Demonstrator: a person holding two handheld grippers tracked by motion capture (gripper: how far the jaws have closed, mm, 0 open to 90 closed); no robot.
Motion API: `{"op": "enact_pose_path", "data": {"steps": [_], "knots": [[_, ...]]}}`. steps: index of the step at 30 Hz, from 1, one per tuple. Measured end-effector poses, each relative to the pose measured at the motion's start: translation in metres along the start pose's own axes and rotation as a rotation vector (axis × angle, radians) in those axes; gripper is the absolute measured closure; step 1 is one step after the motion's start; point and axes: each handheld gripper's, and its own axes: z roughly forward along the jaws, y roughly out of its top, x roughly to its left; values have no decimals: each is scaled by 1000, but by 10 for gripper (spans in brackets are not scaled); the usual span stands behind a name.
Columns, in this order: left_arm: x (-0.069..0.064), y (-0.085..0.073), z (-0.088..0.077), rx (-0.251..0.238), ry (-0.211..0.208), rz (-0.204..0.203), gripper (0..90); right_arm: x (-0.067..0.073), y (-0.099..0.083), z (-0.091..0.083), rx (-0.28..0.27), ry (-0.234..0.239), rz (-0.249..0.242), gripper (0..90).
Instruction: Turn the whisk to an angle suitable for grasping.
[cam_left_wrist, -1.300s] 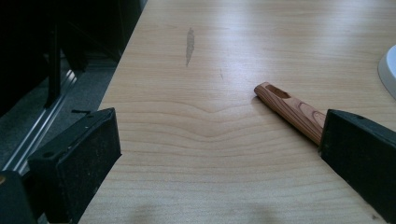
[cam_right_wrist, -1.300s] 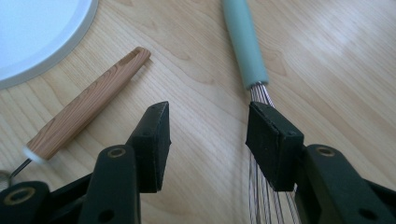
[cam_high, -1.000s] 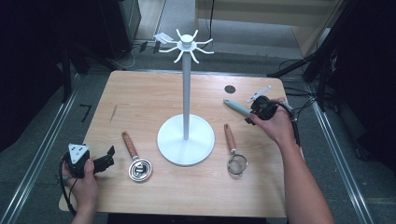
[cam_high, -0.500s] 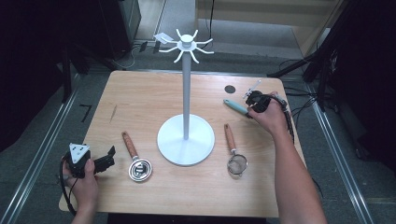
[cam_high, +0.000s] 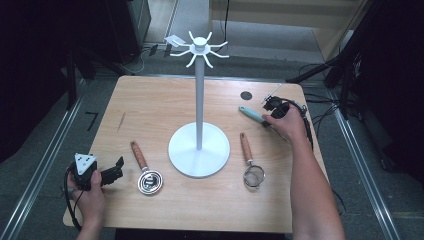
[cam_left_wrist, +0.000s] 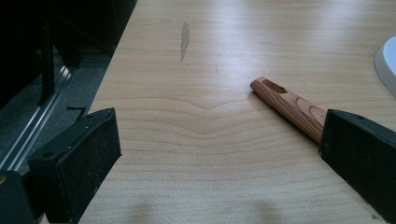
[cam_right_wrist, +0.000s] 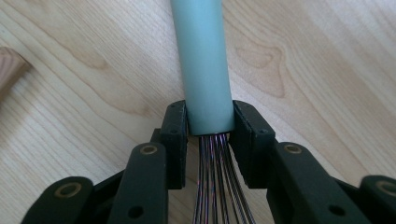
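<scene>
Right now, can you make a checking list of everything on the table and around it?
Surface: wooden table, one dark streak.
Job's things: white hook stand; teal-handled whisk; wooden-handled strainer; wooden-handled coil whisk.
Clutter: dark round spot.
Grippers: left gripper open, holding nothing; right gripper shut on the whisk.
Cables: one trailing from each gripper.
Surroundings: dark floor, metal rails.
</scene>
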Motion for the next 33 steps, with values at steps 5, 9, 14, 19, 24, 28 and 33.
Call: {"op": "enact_pose_path", "data": {"steps": [5, 9, 14, 19, 24, 28, 33], "knots": [[0, 0, 0, 1, -1, -1, 0, 2, -1, 2, -12, 41, -4, 681], [0, 0, 0, 2, -1, -3, 0, 6, -1, 1, 6, 40, -5, 698], [0, 0, 0, 1, -2, -9, 0, 9, 0, 0, 29, 33, 13, 707], [2, 0, 0, 1, -6, -12, 0, 9, -7, -6, -20, 11, 45, 708], [1, 0, 0, 2, -6, -13, 0, 9, -17, -18, -110, 16, 57, 709], [2, 0, 0, 3, -6, -13, 0, 12, -24, -29, -184, 14, 69, 709], [1, 0, 0, 4, -5, -13, 0, 18, -32, -43, -272, 24, 74, 710]]}}
